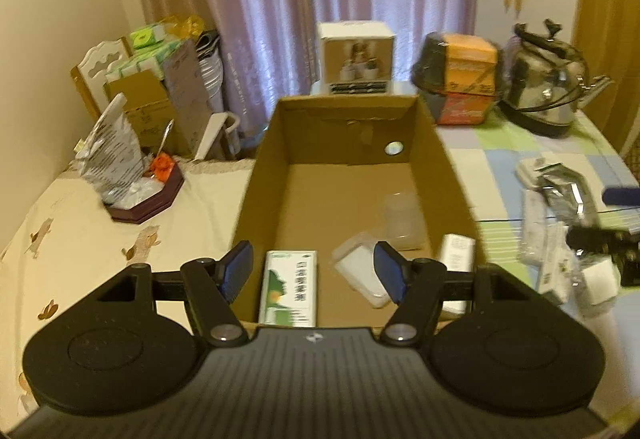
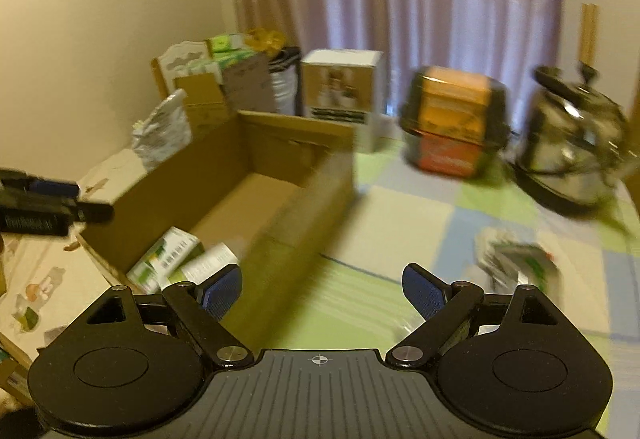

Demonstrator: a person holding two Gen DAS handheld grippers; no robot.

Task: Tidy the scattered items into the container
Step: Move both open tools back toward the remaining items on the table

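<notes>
An open cardboard box (image 1: pixel 272 143) stands mid-table. On its floor lie a green-and-white carton (image 1: pixel 289 287), a white plastic tub (image 1: pixel 360 273) and a clear cup (image 1: pixel 402 219). A white carton (image 1: pixel 456 255) leans at its right wall. My left gripper (image 1: pixel 314 271) hovers open over the box's near end, holding nothing. Loose packets and a foil pouch (image 1: pixel 560 191) lie right of the box, with the right gripper (image 1: pixel 608 217) above them. In the right wrist view my right gripper (image 2: pixel 322 293) is open and empty over the cloth, the box (image 2: pixel 224 167) to its left, blurred packets (image 2: pixel 516 259) to its right.
A steel kettle (image 2: pixel 576 143), an orange-and-black container (image 2: pixel 456 123) and a white picture box (image 2: pixel 340 91) stand at the table's back. A dark tray with a foil bag (image 1: pixel 132 195) sits left of the box. Stacked cartons and a chair stand beyond the left edge.
</notes>
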